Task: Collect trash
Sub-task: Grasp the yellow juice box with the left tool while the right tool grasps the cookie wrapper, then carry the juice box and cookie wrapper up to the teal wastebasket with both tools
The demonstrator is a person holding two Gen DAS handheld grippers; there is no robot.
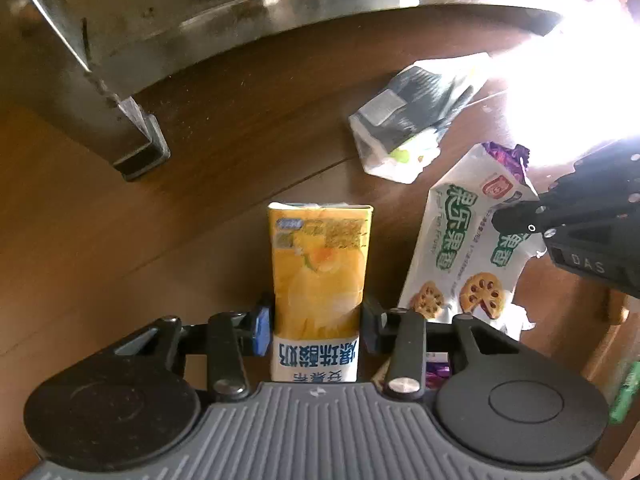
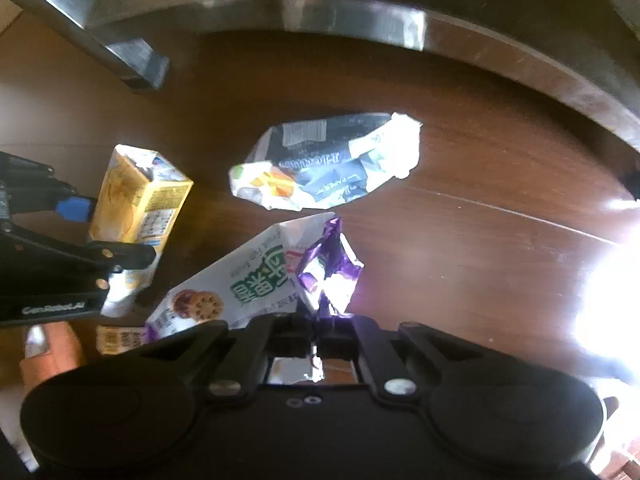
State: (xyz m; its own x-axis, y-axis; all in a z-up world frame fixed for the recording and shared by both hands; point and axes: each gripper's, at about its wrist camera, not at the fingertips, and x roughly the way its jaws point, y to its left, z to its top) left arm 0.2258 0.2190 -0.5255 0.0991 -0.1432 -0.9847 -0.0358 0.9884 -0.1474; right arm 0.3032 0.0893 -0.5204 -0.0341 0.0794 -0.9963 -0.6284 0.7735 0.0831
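Yellow carton (image 1: 318, 280) sat pinched by left gripper (image 1: 316, 320), right gripper (image 2: 314, 330) beside it clamped on snack wrapper (image 2: 240, 288); lifting both straight up looked safest.

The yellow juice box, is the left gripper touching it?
Touching. The left wrist view shows the yellow juice box standing between the left gripper's fingers, both pads pressed against its sides with no gap.
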